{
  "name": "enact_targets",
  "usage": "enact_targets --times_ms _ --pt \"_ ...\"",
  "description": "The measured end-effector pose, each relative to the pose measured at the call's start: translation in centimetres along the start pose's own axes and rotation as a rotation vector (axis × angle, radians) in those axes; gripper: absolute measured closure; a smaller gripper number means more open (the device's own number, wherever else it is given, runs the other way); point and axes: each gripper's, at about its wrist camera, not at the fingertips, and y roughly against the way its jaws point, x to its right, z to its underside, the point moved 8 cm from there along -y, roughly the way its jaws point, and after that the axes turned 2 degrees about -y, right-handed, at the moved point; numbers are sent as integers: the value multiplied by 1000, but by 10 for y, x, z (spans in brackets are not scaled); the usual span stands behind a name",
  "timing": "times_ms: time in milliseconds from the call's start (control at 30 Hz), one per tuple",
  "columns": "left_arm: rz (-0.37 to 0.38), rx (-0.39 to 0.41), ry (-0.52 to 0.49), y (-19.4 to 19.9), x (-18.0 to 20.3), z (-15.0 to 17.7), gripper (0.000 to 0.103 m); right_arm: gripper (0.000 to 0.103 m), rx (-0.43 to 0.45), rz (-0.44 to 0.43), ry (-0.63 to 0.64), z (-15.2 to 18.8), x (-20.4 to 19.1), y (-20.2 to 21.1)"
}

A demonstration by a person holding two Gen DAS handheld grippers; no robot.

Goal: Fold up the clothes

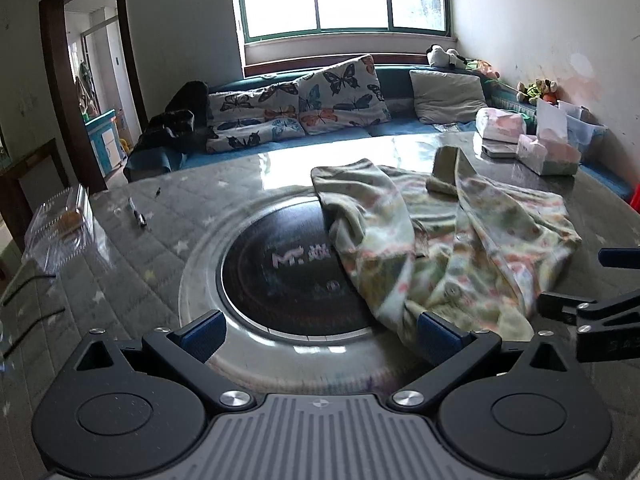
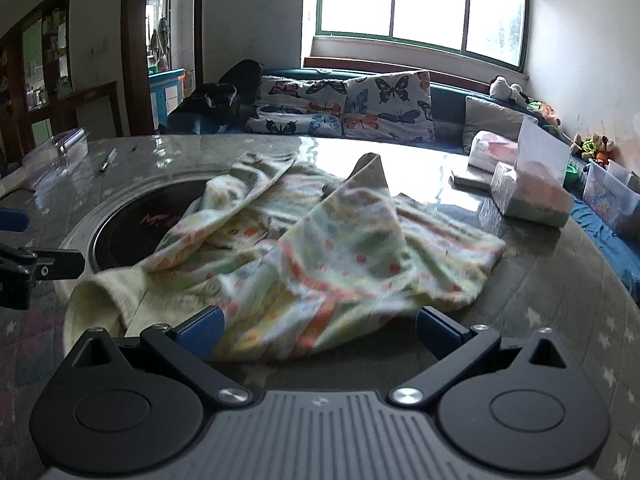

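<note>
From the left wrist we see the left gripper [image 1: 320, 336] with jaws spread wide and empty, the crumpled printed garment [image 1: 436, 236] lying on the table [image 1: 132, 248] at about one o'clock and hiding part of the dark round inset [image 1: 280, 272], whose lettering we cannot read; at nine o'clock a clear plastic box [image 1: 60, 224] holds something orange, too blurred to name. From the right wrist, the right gripper [image 2: 320, 336] also stands agape, the garment's blurred hem lying between its fingertips, unclamped, and at two o'clock a clear tissue box [image 2: 528, 196] holds pinkish tissues.

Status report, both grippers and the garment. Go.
Left gripper open, empty. Right gripper open, empty. Floral garment crumpled, unfolded, partly over dark round inset. Tissue box clear.
</note>
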Motion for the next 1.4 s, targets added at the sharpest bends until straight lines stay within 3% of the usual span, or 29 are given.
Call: enact_targets --times_ms 200,367,467,700,967,1100,1167,1233,1333,1400 --pt "15 0 -24 -25 3 -18 0 0 4 11 4 -25 14 -21" --pt "75 1 -44 -49 16 -29 1 1 15 41 -6 -52 32 -48" --pt "107 29 -45 -57 21 -41 6 7 14 50 -32 -70 44 -70" --pt "155 10 -72 -86 35 -53 21 21 5 41 -119 -104 64 -121" --pt "201 -7 -87 -108 48 -63 29 34 -38 23 -170 -125 75 -176" --pt "206 -11 -103 -120 54 -70 32 45 -64 6 -181 -127 75 -197" --pt "201 -23 -114 -129 56 -72 36 57 -79 4 -176 -127 75 -206" --pt "201 -40 -123 -138 59 -72 42 76 -104 -4 -171 -124 74 -212" --pt "187 -62 -131 -150 59 -70 57 93 -109 6 -155 -121 77 -210" --pt "192 -64 -139 -153 59 -69 80 97 -95 12 -156 -120 83 -200"
